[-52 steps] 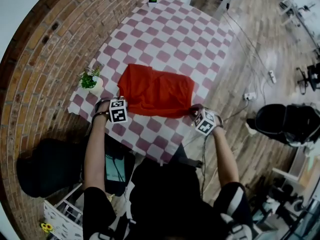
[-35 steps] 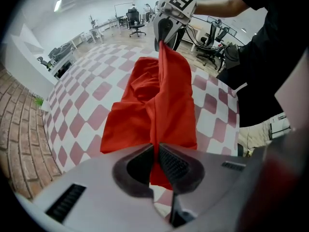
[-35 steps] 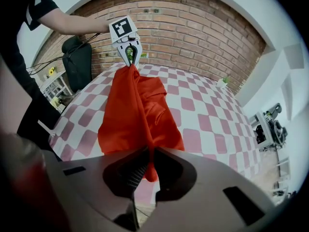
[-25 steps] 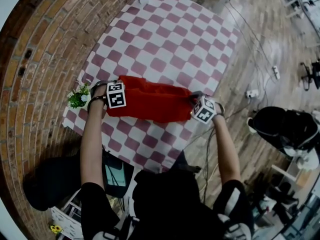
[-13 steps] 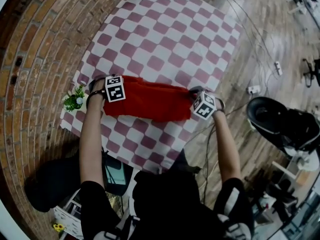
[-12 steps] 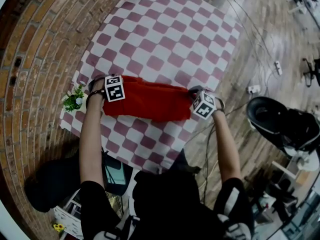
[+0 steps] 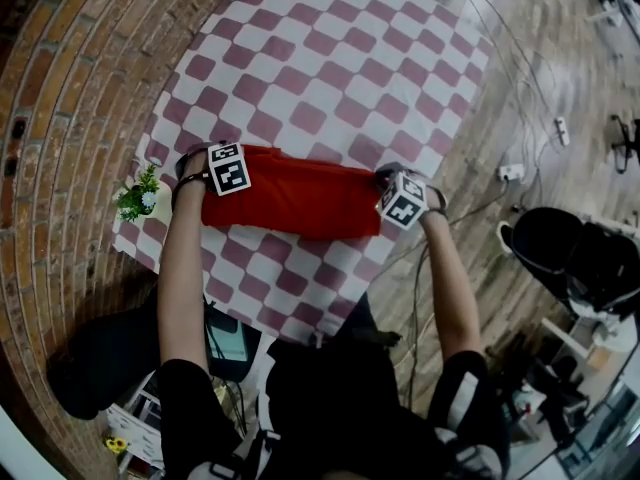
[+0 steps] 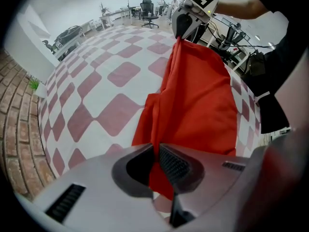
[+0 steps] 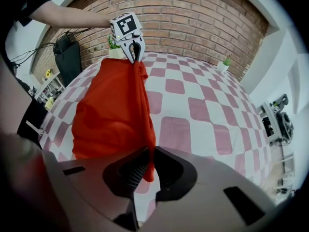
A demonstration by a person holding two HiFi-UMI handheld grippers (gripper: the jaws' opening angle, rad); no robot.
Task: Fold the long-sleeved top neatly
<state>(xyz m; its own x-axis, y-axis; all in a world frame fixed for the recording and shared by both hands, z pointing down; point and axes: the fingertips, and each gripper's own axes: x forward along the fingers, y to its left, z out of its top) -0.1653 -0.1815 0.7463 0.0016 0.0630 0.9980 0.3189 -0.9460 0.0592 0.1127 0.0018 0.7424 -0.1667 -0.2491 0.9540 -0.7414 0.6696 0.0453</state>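
Observation:
The red long-sleeved top (image 7: 292, 200) lies as a narrow folded band across the near part of the checked table (image 7: 330, 78). My left gripper (image 7: 216, 182) is at the band's left end and my right gripper (image 7: 388, 184) at its right end, each mostly hidden under its marker cube. In the left gripper view, the left gripper (image 8: 155, 159) is shut on an edge of the top (image 8: 195, 95), which stretches to the right gripper (image 8: 179, 33). From the right gripper view, the right gripper (image 9: 147, 164) pinches the opposite edge of the top (image 9: 111, 110), with the left gripper (image 9: 134, 56) at the far end.
A small potted plant (image 7: 137, 198) stands at the table's left edge beside my left hand. The brick wall (image 9: 193, 18) runs along that side. On the floor are a black bag (image 7: 95, 363), a black chair (image 7: 580, 258) and cables with a power strip (image 7: 510, 171).
About two seconds ago the top lay wider with both grippers at its near edge. They carried that edge over to the far side, leaving a narrow band, and have sunk a little since.

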